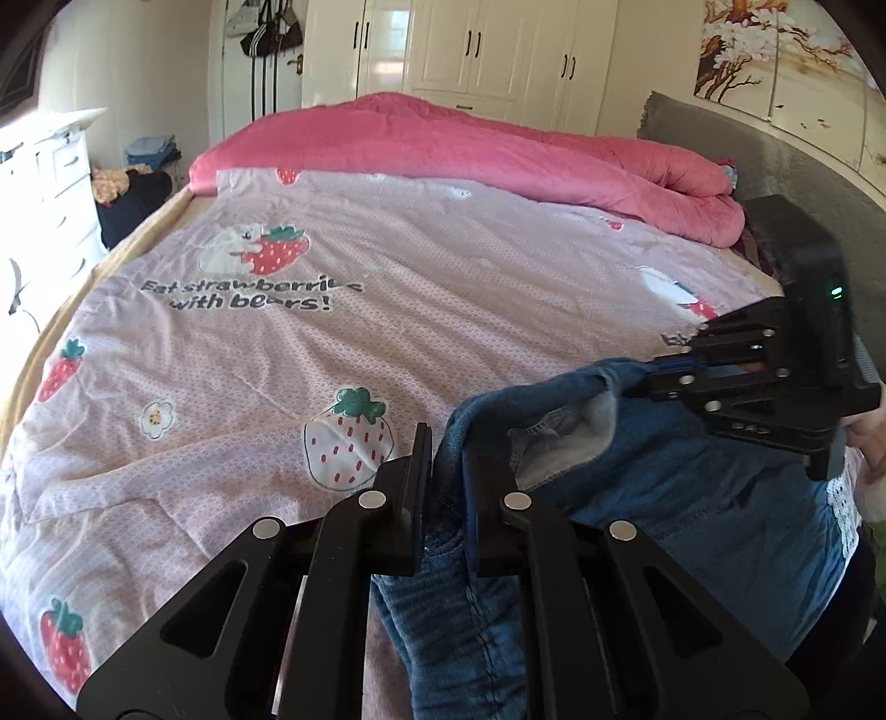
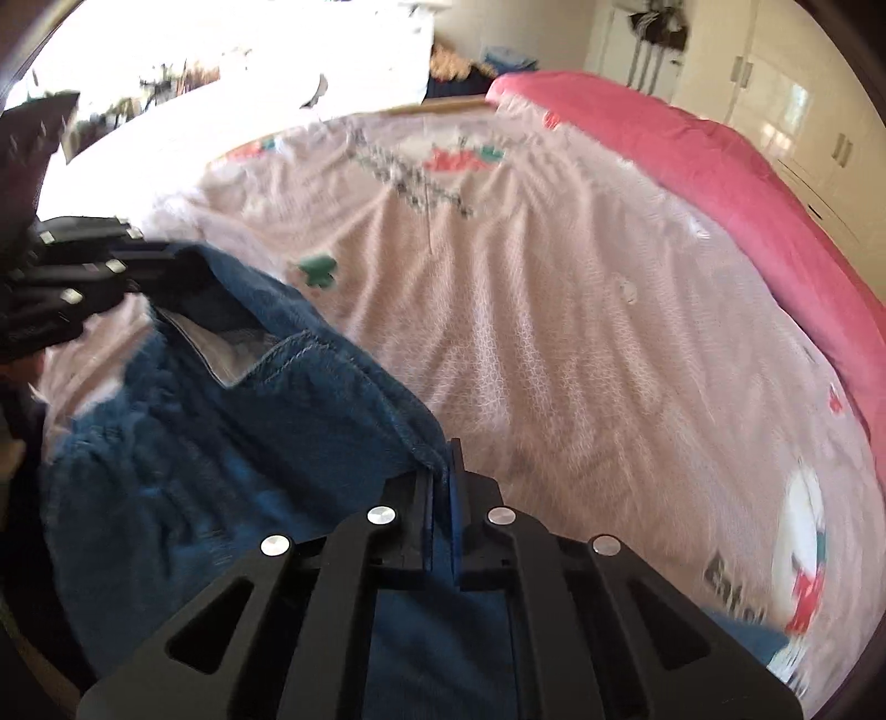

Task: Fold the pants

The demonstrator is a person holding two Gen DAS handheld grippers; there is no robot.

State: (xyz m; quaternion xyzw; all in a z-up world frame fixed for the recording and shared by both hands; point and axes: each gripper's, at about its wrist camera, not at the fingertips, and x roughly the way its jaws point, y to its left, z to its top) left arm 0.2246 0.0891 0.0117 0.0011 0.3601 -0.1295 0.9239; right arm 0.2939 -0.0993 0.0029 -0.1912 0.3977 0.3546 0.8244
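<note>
Between each claw's jaws, pants [image 1: 692, 498] waistband; left claw [image 1: 446, 471], right claw [image 2: 443, 476]

The pants [image 1: 692, 498] lie on the near right part of the quilt [image 1: 332, 343], which covers the bed. A rolled blanket [image 1: 498, 149] lies along the far side. The wardrobe [image 1: 487, 50] stands behind it, a dresser [image 1: 61, 177] on the left.

- A pale pink quilt with strawberry and bear prints [image 1: 343, 343] covers the bed.
- A rolled bright pink blanket [image 1: 498, 149] lies along its far side.
- Cream wardrobe doors [image 1: 498, 50] stand behind.
- A white chest of drawers [image 1: 61, 177] stands at the left.
</note>
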